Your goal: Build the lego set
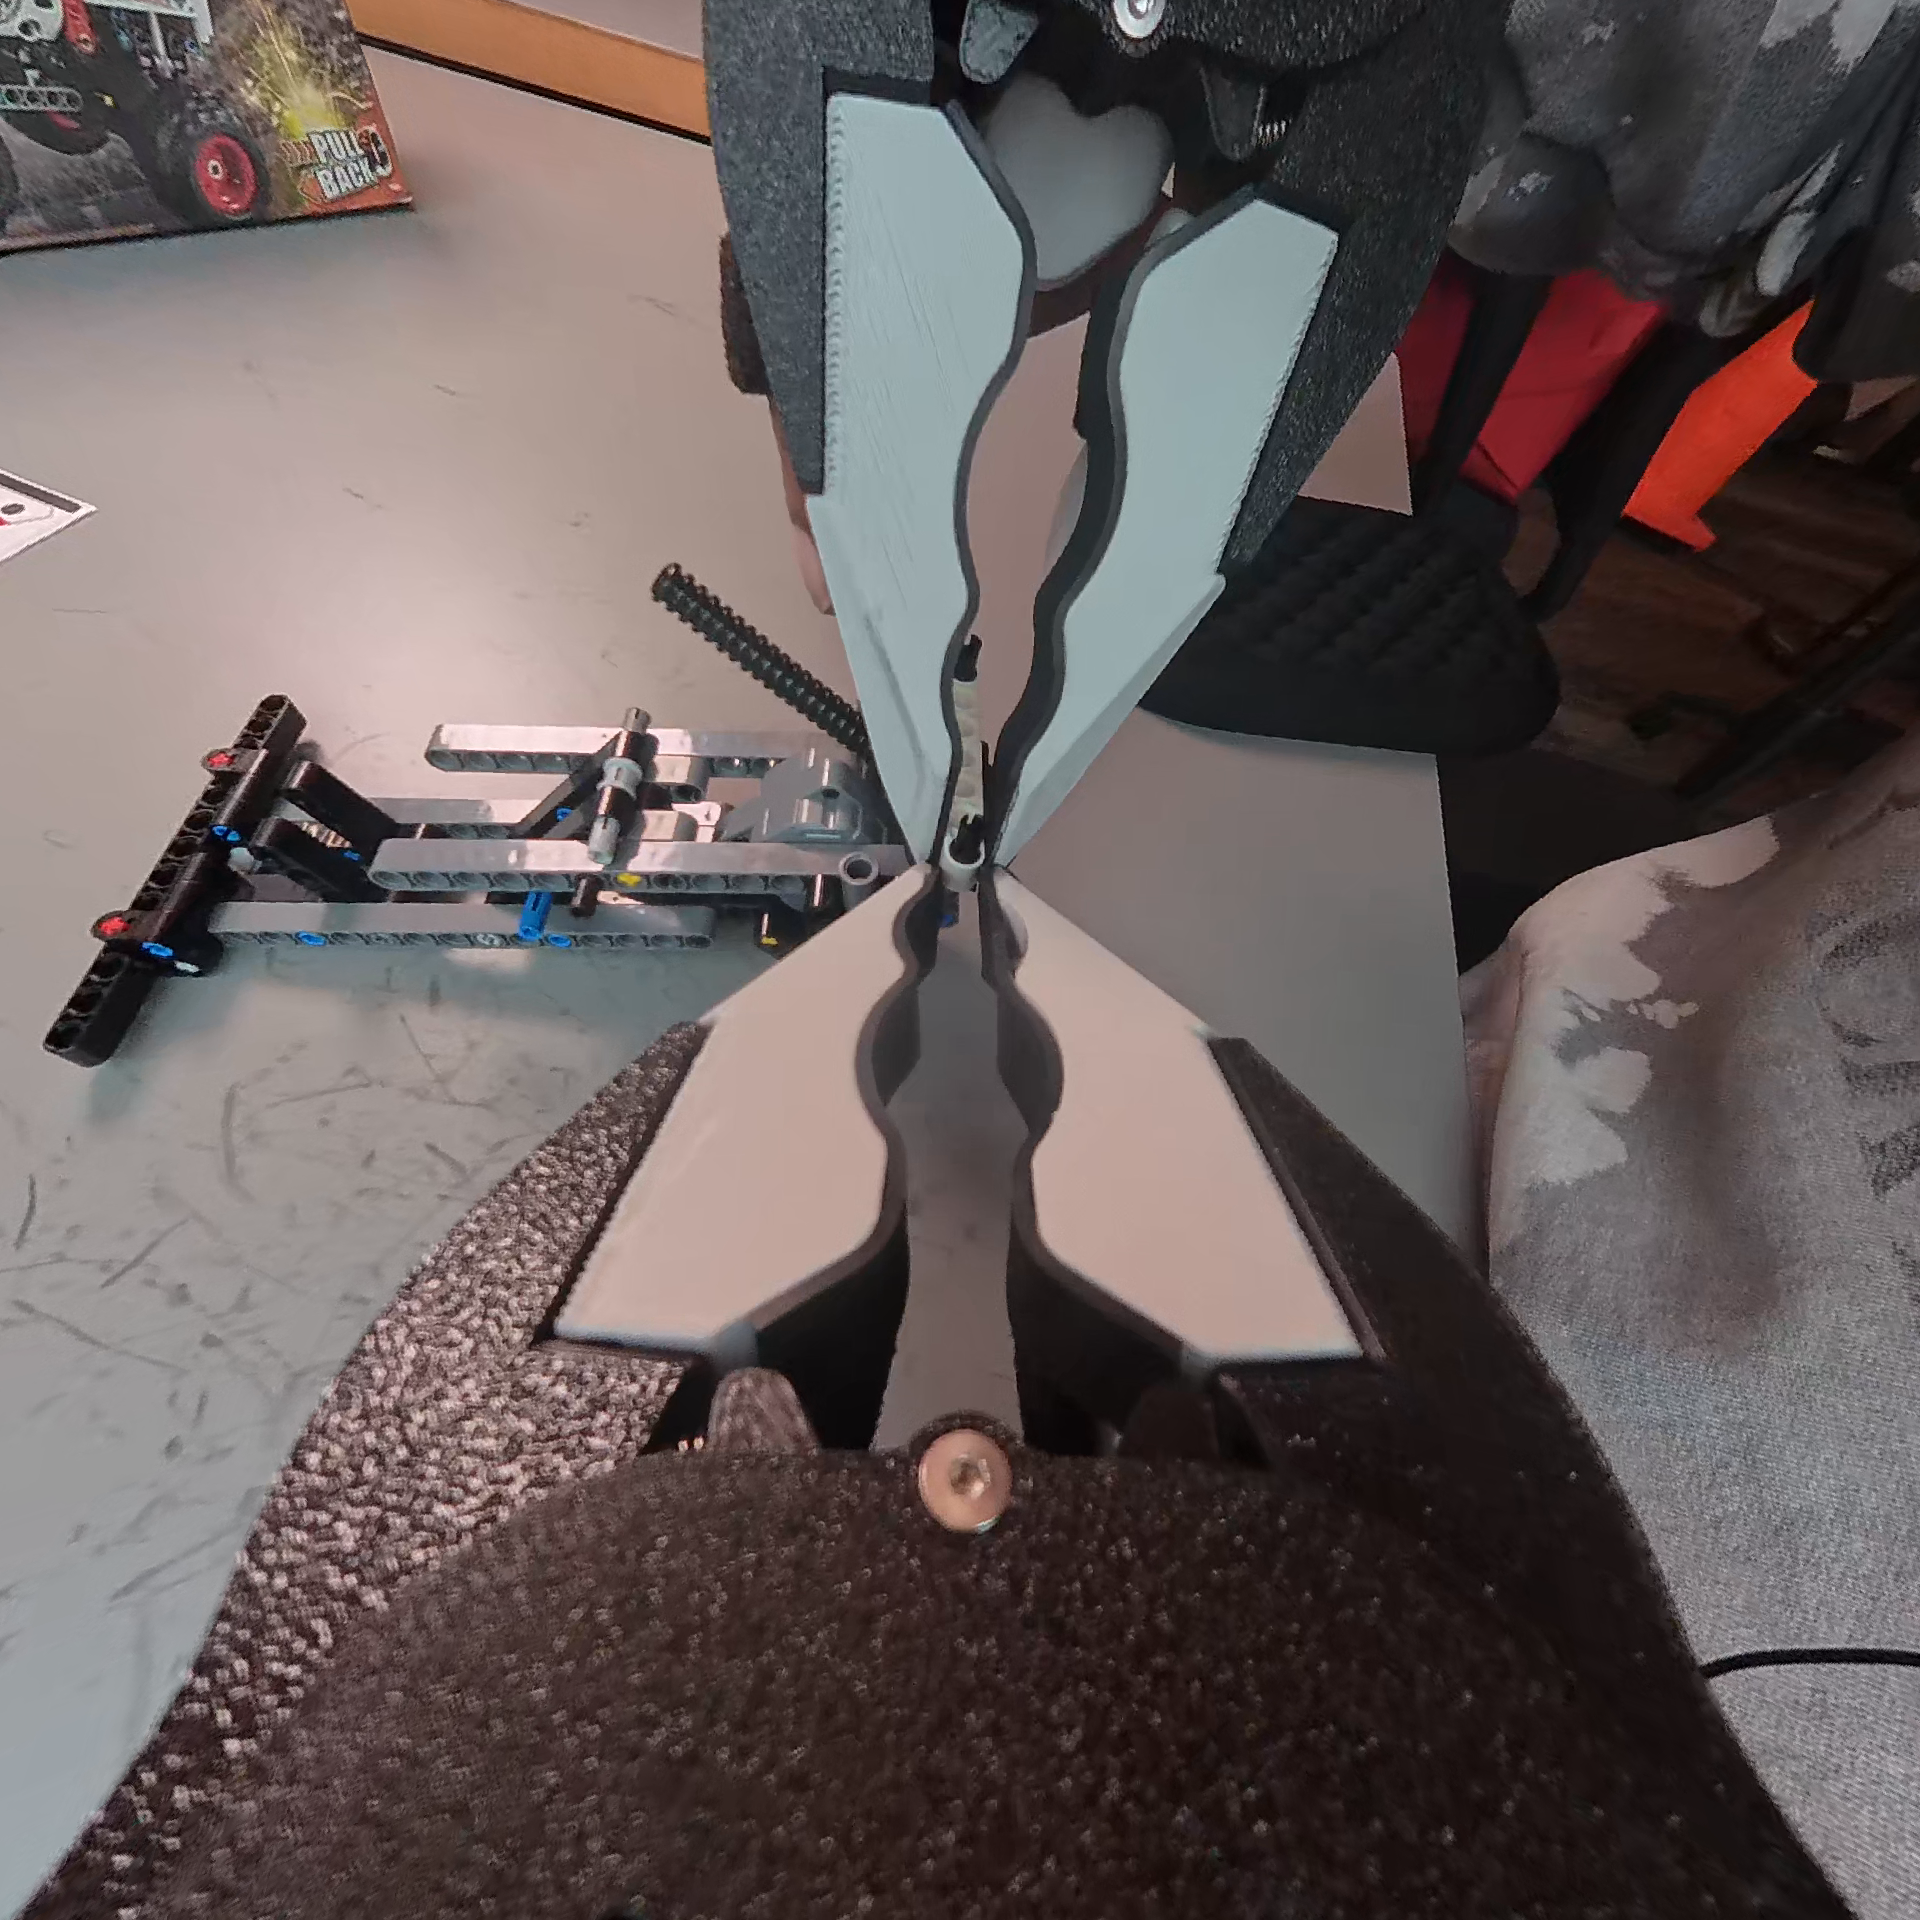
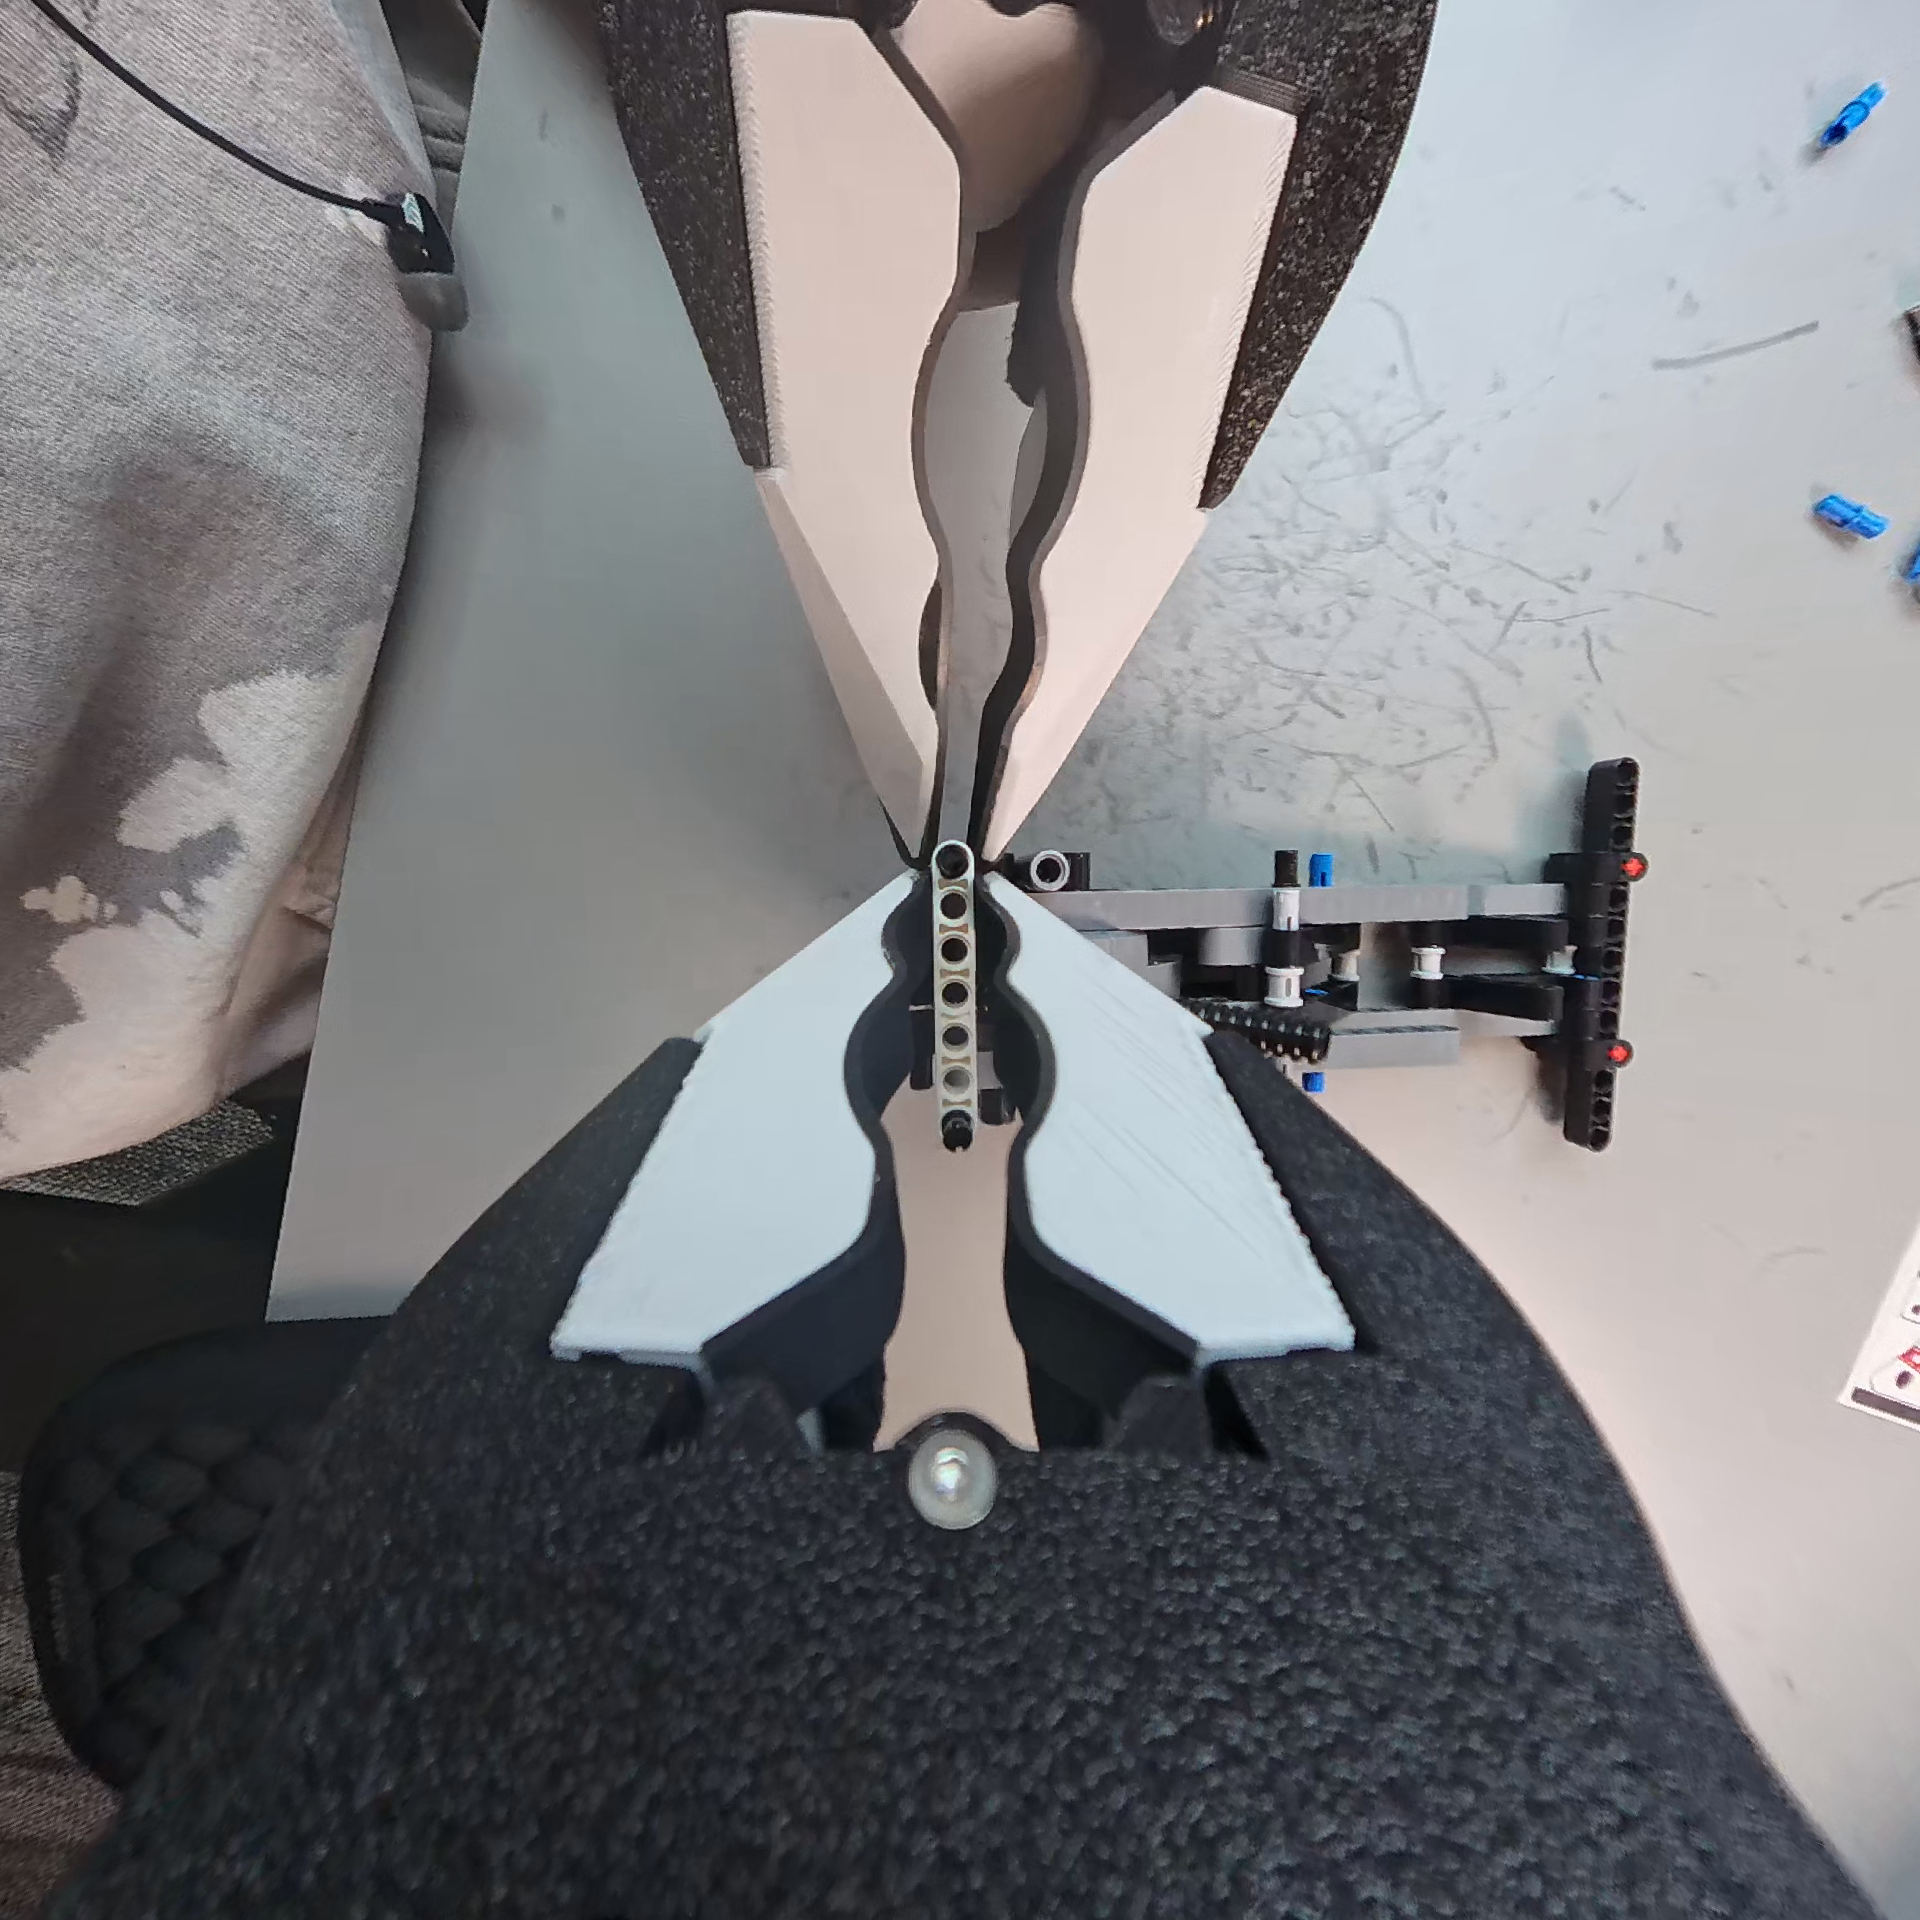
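Observation:
A thin light grey holed beam [image 2: 954,997] with black pins is gripped lengthwise between the fingers of my right gripper [image 2: 952,883], which is shut on it. My left gripper [image 1: 958,883] meets it tip to tip and is shut on the beam's far end [image 1: 964,847]. Both hold it in the air near the table's edge. In the left wrist view the right gripper [image 1: 966,831] comes in from the top; in the right wrist view the left gripper [image 2: 951,831] does. The partly built grey and black chassis [image 1: 468,852] lies flat on the table beside the grippers and also shows in the right wrist view [image 2: 1455,914].
A black ribbed hose [image 1: 758,655] sticks out of the chassis. The set's box [image 1: 187,104] stands at the back. A printed sheet [image 2: 1891,1382] and loose blue pins [image 2: 1849,514] lie on the scratched table [image 1: 260,1195]. A person's grey clothing [image 1: 1714,1247] is at the table edge. My two grippers' fingertips are within a few centimetres of each other.

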{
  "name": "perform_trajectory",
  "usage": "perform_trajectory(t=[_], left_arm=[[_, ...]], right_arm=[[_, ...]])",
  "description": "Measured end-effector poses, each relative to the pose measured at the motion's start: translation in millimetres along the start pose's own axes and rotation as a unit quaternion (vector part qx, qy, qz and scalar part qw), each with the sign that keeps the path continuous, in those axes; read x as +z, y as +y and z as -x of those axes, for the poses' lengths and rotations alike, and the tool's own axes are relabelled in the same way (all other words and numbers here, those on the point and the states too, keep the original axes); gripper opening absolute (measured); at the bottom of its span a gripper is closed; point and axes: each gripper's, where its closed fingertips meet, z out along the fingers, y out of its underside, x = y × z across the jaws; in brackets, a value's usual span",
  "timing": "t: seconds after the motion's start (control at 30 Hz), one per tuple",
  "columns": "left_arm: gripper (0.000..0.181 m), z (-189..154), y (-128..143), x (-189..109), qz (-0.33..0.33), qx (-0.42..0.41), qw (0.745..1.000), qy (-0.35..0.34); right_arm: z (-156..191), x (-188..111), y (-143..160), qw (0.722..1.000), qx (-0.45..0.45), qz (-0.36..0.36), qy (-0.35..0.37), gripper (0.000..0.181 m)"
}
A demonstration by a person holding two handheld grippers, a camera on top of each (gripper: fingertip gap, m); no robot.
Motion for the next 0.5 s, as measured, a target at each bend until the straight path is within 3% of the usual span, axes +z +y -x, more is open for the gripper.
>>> perform_trajectory(t=[0.5], left_arm=[[0.006, -1.6, -1.4, -2.3, -0.005, 0.011, 1.0, -0.001]], right_arm=[[1.2, 0.5, -0.6, 1.0, -0.01, 0.004, -0.01, 0.007]])
